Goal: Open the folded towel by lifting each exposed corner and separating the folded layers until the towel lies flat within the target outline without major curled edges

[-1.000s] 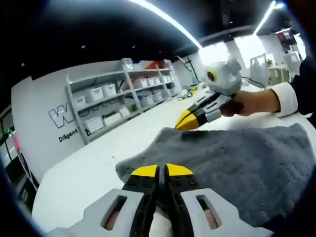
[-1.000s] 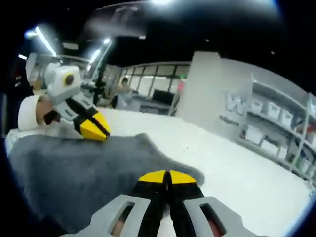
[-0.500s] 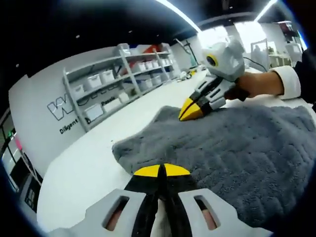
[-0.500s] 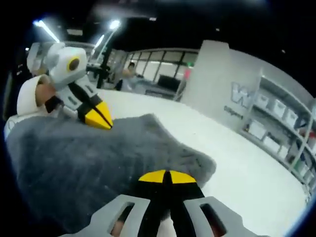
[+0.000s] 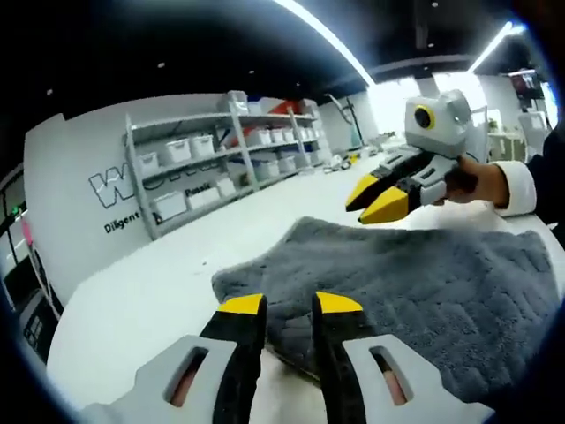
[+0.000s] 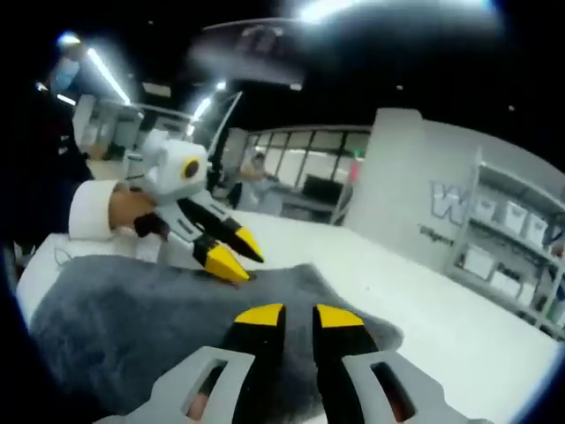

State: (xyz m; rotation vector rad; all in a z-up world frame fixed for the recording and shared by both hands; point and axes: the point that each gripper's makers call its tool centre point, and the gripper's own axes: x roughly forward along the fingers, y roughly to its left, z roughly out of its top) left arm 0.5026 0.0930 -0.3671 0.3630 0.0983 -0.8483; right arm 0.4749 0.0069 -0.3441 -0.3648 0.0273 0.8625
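A grey towel (image 5: 424,274) lies spread on the white table (image 5: 150,300), its near edge rumpled with a second layer showing beneath. My left gripper (image 5: 290,305) hovers open over the towel's near corner, nothing between its yellow-tipped fingers. My right gripper (image 5: 372,201) comes in from the right, open and raised just above the towel's far edge. In the right gripper view the towel (image 6: 115,309) fills the lower left; my right gripper (image 6: 299,315) is open above it, and the left gripper (image 6: 238,256) is open, with its tips close to the towel's far edge.
Grey shelves with white bins (image 5: 203,177) stand along the wall behind the table; the shelves (image 6: 521,256) also appear at the right. A hand with a white cuff (image 5: 516,185) holds the right gripper. The bare table (image 6: 459,309) stretches beyond the towel.
Both grippers were shut at the towel's corners and now stand open. Each has lifted slightly off the towel, which has settled on the table.
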